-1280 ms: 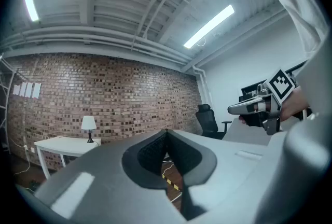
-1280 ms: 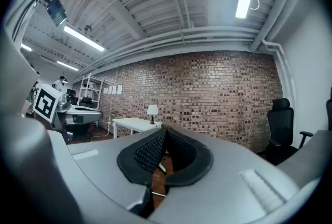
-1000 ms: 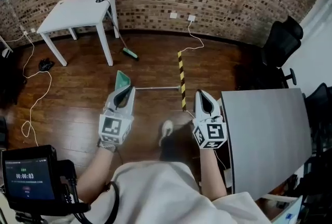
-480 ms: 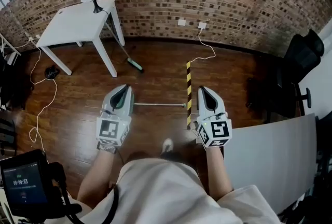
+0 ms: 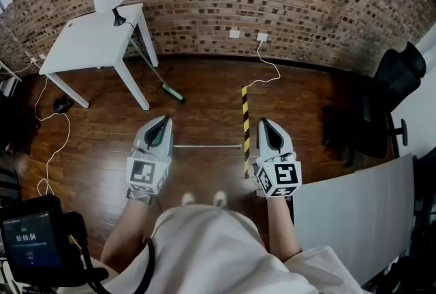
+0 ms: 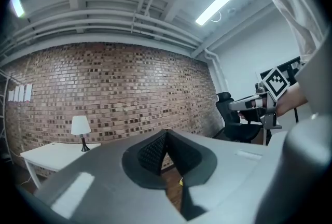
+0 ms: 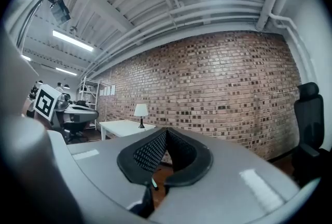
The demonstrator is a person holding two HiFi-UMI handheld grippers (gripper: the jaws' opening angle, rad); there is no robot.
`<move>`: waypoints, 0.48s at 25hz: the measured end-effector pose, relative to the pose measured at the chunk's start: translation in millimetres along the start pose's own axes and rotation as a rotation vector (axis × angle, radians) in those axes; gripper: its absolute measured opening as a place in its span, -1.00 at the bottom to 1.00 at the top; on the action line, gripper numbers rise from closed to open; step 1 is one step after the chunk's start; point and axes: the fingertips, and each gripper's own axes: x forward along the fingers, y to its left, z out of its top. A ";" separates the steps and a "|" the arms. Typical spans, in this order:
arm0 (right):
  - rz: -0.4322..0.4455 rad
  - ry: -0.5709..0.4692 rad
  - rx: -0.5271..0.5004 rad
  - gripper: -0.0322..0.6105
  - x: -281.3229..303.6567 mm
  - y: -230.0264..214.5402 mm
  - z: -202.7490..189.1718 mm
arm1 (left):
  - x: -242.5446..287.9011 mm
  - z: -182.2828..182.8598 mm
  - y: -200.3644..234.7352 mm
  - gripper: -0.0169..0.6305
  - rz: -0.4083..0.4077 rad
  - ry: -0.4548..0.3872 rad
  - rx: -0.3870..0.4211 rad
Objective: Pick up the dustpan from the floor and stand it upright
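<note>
While dustpan handle lies on floor, left gripper and right gripper hover closed, empty.

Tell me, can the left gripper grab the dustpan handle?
Probably not yet: the left gripper is level, fingers shut, well above the floor where the dustpan handle lies. Nothing blocks its way down.
</note>
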 end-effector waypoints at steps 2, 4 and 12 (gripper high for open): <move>-0.002 0.004 -0.005 -0.86 10.7 6.7 1.6 | 3.6 -2.4 14.9 -0.94 0.004 0.003 -0.011; 0.015 0.020 -0.017 -0.86 18.9 17.9 1.7 | 4.0 -7.1 27.0 -0.95 0.011 0.010 -0.017; -0.028 0.053 -0.029 -0.86 45.8 20.5 -4.8 | 31.1 -18.6 45.1 -0.95 -0.009 0.018 -0.019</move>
